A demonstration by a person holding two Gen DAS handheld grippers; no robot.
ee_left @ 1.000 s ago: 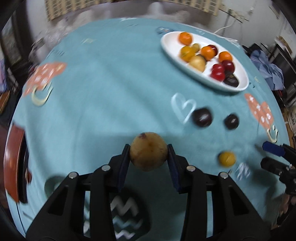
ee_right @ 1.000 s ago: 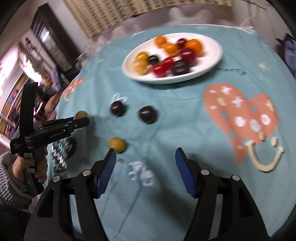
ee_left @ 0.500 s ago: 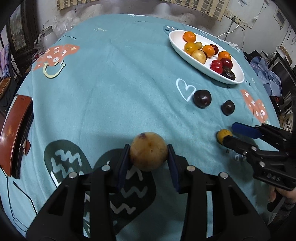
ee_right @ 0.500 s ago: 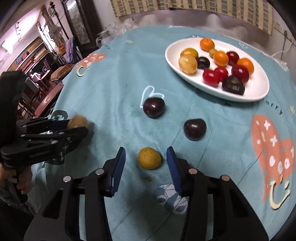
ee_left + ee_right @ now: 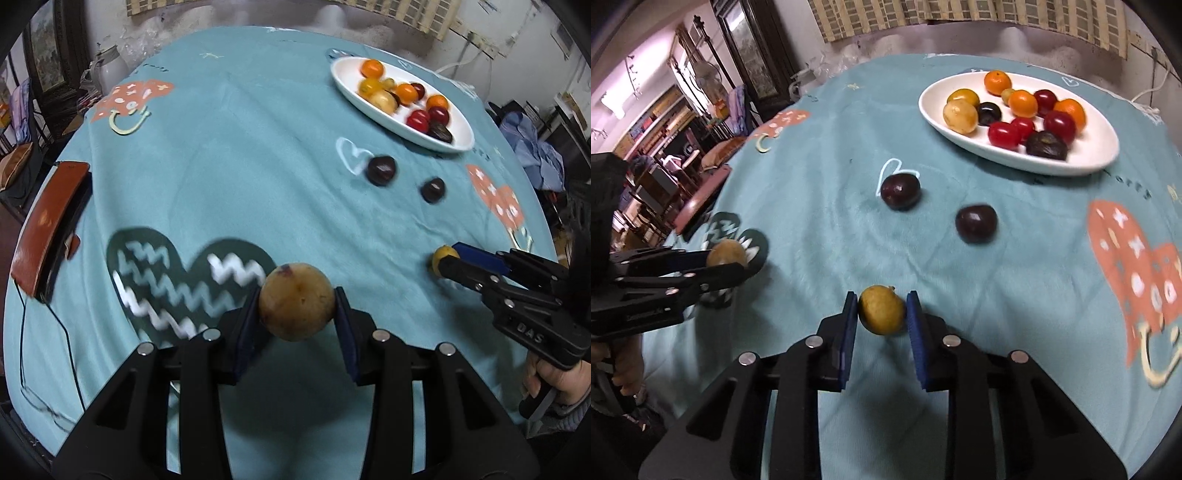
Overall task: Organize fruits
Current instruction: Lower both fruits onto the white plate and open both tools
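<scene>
My left gripper (image 5: 297, 304) is shut on a round brown fruit (image 5: 296, 300) and holds it above the teal tablecloth; it also shows in the right wrist view (image 5: 726, 254). My right gripper (image 5: 881, 312) has its blue pads closed around a small yellow fruit (image 5: 881, 309) on the cloth, also seen in the left wrist view (image 5: 440, 254). Two dark plums (image 5: 900, 191) (image 5: 976, 223) lie on the cloth between the grippers and a white oval plate (image 5: 1086, 158) that holds several orange, red, yellow and dark fruits.
The round table's teal cloth (image 5: 229, 155) has heart and smiley prints. A brown leather case (image 5: 48, 221) with a cable lies at the left table edge. Chairs and furniture stand beyond the left edge (image 5: 683, 162). Clothes lie at the far right (image 5: 535, 147).
My right gripper moved forward onto the yellow fruit and its jaws closed in around it. My left gripper kept the brown fruit and drew back toward the near table edge.
</scene>
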